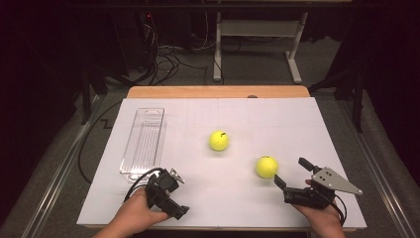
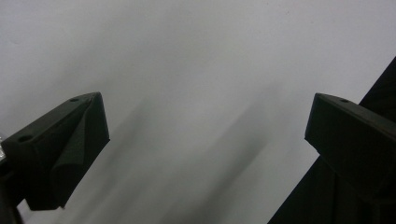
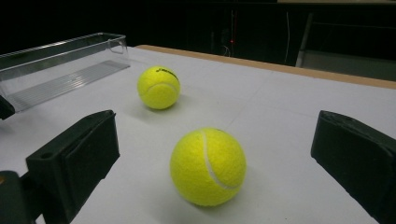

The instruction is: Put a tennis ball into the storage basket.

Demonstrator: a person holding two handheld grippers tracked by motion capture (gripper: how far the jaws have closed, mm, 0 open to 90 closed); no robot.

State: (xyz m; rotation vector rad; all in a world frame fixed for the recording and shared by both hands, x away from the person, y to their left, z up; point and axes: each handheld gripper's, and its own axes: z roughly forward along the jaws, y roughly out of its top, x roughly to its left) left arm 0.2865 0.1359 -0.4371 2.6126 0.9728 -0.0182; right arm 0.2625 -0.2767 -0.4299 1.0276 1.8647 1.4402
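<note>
Right gripper (image 1: 293,172), jaws spread wide and tips cut off at frame edges in its own view, resting low on the white surface (image 1: 297,124), pointing at the nearer tennis ball (image 1: 266,167) just ahead. Left gripper (image 1: 176,196), also spread, empty, angled down. Farther: second tennis ball (image 1: 218,140); clear tray (image 1: 143,141), left.

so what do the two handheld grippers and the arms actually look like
Both are black, blocky tools. The left gripper trails a looping black cable and carries a small grey plate on top. The right gripper has a larger grey three-cornered plate dotted with small holes. Their fingers are thick, squared black blocks with small holes on top. The forearms show no sleeves.
</note>
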